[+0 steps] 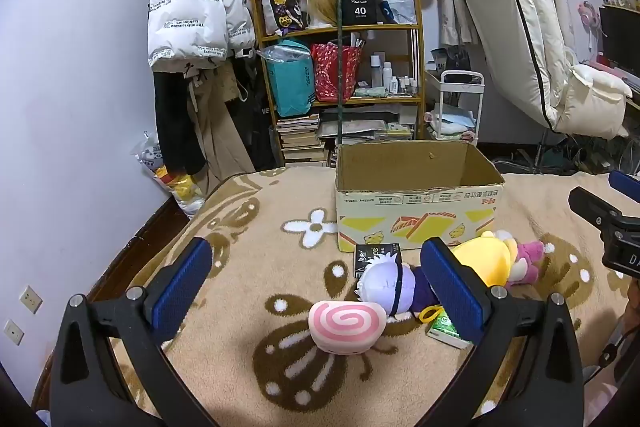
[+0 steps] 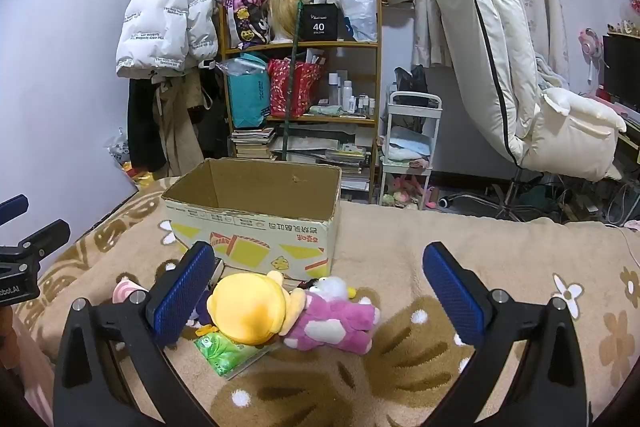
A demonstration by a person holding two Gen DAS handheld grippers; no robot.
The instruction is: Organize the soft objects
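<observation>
Before the cardboard box [image 2: 256,223], the pink plush [image 2: 332,327] lies sideways between the gaping right hand-held gripper's [image 2: 320,299] pads.

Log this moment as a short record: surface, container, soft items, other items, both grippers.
surface: tan flowered blanket
container: open cardboard box, no contents visible
soft items: pink swirl plush, white-haired doll, yellow-headed pink plush, all on the blanket in front of the box
other items: green packet, black card
left gripper: open, holding nothing
right gripper: open, holding nothing
</observation>
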